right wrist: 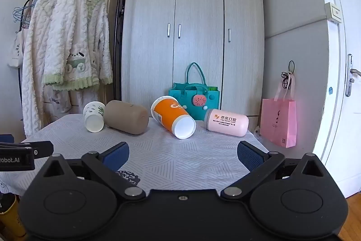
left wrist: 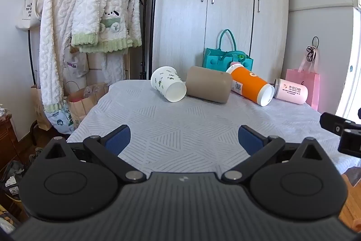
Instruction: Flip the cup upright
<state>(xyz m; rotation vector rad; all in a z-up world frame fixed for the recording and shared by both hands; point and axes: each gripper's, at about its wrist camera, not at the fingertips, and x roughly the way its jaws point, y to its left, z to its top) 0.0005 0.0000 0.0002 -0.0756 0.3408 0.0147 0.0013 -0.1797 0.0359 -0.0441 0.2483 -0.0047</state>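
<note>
Several cups lie on their sides in a row at the far edge of the grey patterned table (left wrist: 180,128): a white cup with green print (left wrist: 168,83), a tan cup (left wrist: 208,84), an orange paper cup (left wrist: 250,85) and a pink cup (left wrist: 292,91). They also show in the right wrist view: white (right wrist: 94,116), tan (right wrist: 126,117), orange (right wrist: 172,116), pink (right wrist: 226,122). My left gripper (left wrist: 183,139) is open and empty over the near table. My right gripper (right wrist: 182,156) is open and empty too.
A wardrobe (left wrist: 214,4) stands behind the table. A teal bag (left wrist: 225,58) sits behind the cups, and a pink bag (left wrist: 304,85) hangs to the right. A clothes rack with fluffy robes (left wrist: 90,15) stands left. A white door (right wrist: 338,83) is at right.
</note>
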